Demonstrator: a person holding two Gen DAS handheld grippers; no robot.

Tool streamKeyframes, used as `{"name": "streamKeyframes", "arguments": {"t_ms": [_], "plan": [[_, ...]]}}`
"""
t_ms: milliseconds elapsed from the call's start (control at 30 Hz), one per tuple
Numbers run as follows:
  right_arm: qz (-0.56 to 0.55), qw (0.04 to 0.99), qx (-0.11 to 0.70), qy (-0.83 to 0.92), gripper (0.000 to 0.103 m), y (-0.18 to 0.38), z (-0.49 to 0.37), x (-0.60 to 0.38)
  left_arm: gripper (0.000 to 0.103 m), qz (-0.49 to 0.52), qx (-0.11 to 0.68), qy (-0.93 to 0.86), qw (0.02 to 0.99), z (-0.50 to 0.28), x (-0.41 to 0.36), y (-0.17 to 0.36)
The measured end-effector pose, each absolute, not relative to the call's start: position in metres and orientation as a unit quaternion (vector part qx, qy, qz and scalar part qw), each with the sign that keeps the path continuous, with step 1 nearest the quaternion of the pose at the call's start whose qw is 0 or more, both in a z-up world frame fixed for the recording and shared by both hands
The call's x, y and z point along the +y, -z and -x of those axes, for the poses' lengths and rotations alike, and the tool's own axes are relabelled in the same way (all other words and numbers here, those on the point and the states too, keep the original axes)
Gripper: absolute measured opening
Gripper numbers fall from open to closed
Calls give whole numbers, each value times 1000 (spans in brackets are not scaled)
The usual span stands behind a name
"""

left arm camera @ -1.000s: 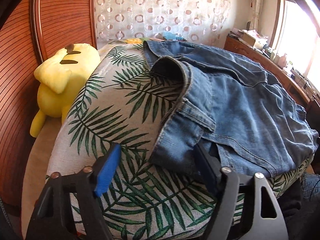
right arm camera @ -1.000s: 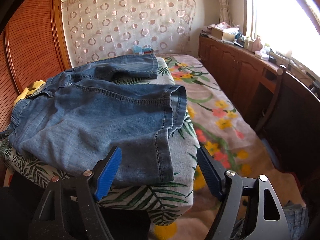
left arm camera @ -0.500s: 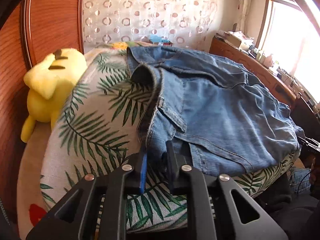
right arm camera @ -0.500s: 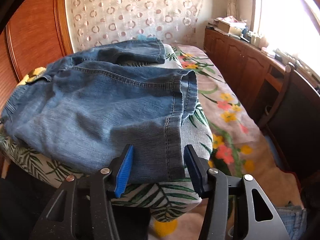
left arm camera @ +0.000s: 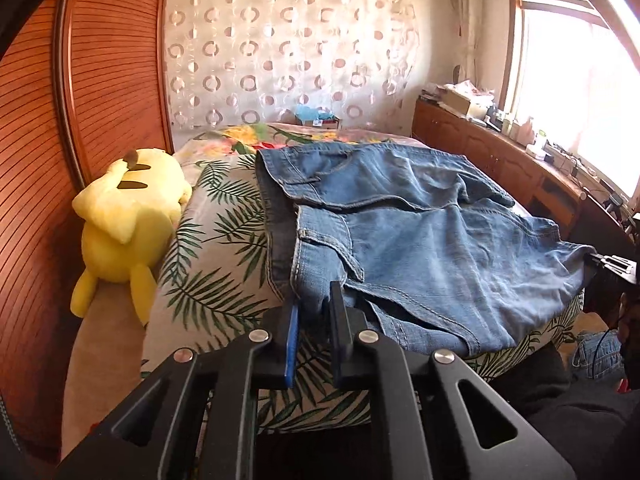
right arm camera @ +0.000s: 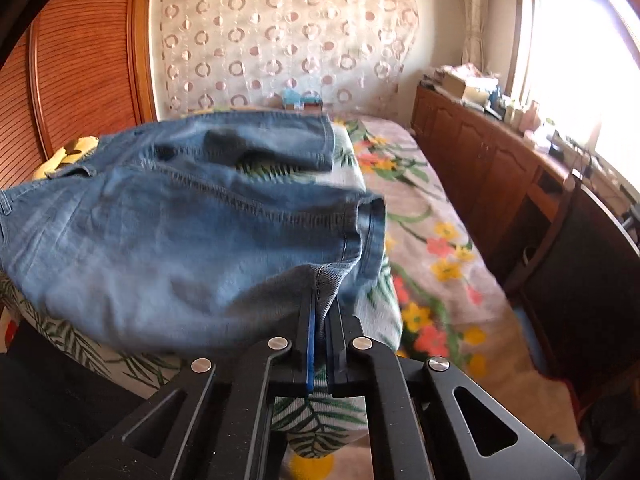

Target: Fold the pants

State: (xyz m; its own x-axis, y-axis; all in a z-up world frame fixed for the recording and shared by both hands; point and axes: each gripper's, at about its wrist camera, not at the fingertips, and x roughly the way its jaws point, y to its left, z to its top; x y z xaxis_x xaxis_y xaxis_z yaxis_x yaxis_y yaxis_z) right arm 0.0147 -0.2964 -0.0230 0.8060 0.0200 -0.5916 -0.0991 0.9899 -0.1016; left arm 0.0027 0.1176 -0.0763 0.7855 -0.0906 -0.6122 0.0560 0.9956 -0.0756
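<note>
Left wrist view: the left gripper (left arm camera: pixel 314 300) is clamped on the near waistband corner of the blue denim pants (left arm camera: pixel 420 240). Its jaws have just been closing, and denim sits pinched between them. The pants lie on a leaf-print cushion (left arm camera: pixel 216 256) on the bed, extending away from the gripper and to the right. Their long axis runs from the waistband at left to the leg ends at right, where the right gripper (left arm camera: pixel 592 258) meets the hem. A yellow plush toy (left arm camera: pixel 128 220) lies just left of the cushion.

Right wrist view: the right gripper (right arm camera: pixel 322 304) is clamped on the hem of the near leg of the pants (right arm camera: pixel 180 240); its jaws have just been closing onto that fabric. The pants spread away to the left, the hem raised off the cushion (right arm camera: pixel 320 420). The floral bedspread (right arm camera: pixel 420 240) lies to the right.
</note>
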Motion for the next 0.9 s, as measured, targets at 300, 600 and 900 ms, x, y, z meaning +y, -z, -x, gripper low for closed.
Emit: {"name": "streamKeyframes", "arguments": {"t_ms": [300, 600, 900], "plan": [[75, 964, 254, -31, 2, -10, 9, -306, 13, 26, 309, 44, 950, 2, 114, 58], [82, 975, 203, -32, 2, -33, 32, -314, 12, 18, 276, 58, 959, 11, 103, 26], [99, 980, 170, -31, 2, -33, 21, -302, 12, 15, 260, 56, 964, 3, 107, 15]]}}
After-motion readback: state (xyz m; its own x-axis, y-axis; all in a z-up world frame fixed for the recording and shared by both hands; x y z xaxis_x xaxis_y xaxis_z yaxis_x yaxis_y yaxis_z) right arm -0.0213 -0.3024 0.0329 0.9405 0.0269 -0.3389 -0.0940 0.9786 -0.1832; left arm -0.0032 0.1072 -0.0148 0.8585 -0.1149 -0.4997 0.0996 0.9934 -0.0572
